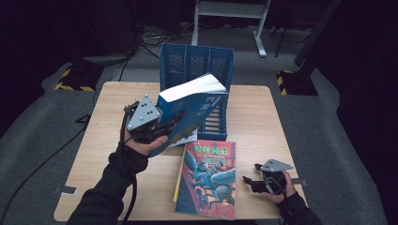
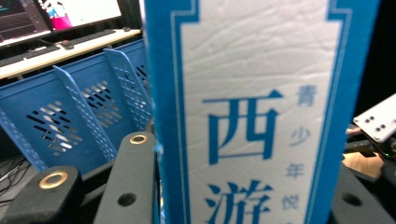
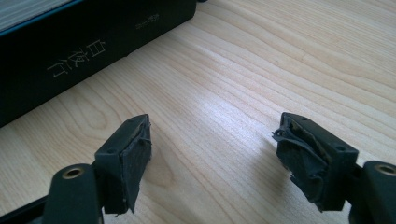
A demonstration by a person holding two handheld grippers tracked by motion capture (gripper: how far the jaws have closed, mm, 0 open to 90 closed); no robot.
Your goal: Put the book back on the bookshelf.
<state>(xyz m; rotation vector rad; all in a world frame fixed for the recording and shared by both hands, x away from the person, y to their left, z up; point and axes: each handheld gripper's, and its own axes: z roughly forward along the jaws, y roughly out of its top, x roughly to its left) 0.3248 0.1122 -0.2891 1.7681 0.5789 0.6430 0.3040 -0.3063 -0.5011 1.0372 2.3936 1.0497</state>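
At centre frame the left gripper (image 1: 165, 126) clamps the blue book (image 1: 195, 105), tilted toward the blue file rack (image 1: 197, 61), probably to slot it in. At lower right the right gripper (image 1: 251, 180) rests empty, jaws apart, beside the illustrated book (image 1: 209, 180) lying flat on the table (image 1: 253, 122).

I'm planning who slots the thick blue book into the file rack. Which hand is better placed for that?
Left. The left gripper is shut on the blue book, held up right at the blue file rack. The right gripper rests open on the table, beside the illustrated book.
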